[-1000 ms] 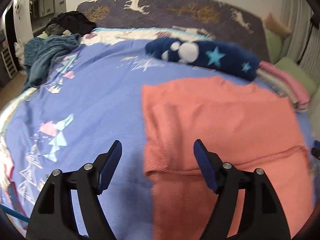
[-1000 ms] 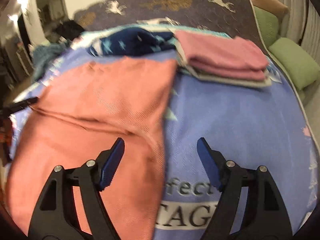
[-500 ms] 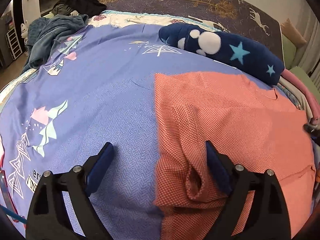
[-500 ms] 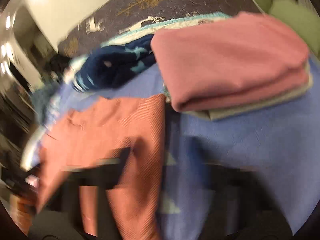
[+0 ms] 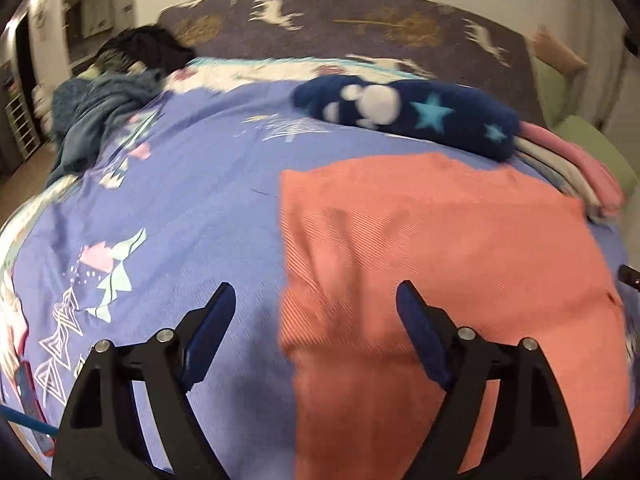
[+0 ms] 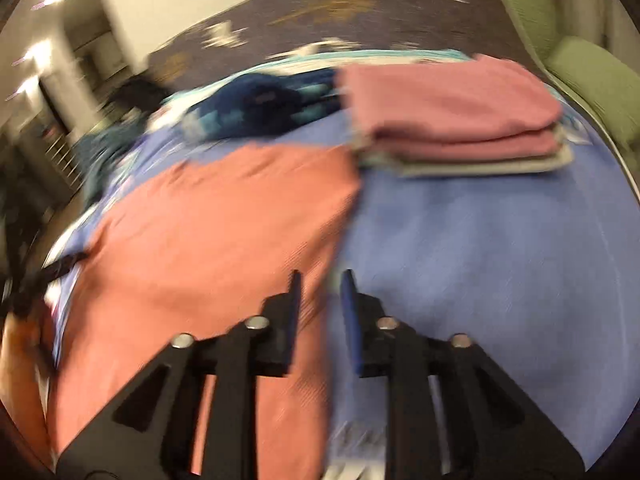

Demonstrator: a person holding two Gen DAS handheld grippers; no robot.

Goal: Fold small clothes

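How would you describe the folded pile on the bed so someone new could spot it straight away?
Start at the blue printed bedspread and look to its far right side, near the green cushions. The folded pile sits there, just beyond the spread-out orange cloth. It is the only neat stack: dusty pink layers on top, pale grey ones beneath.

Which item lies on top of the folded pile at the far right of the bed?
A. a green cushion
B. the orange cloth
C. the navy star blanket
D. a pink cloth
D: the right wrist view shows a pink cloth topping the pile, with grey layers under it.
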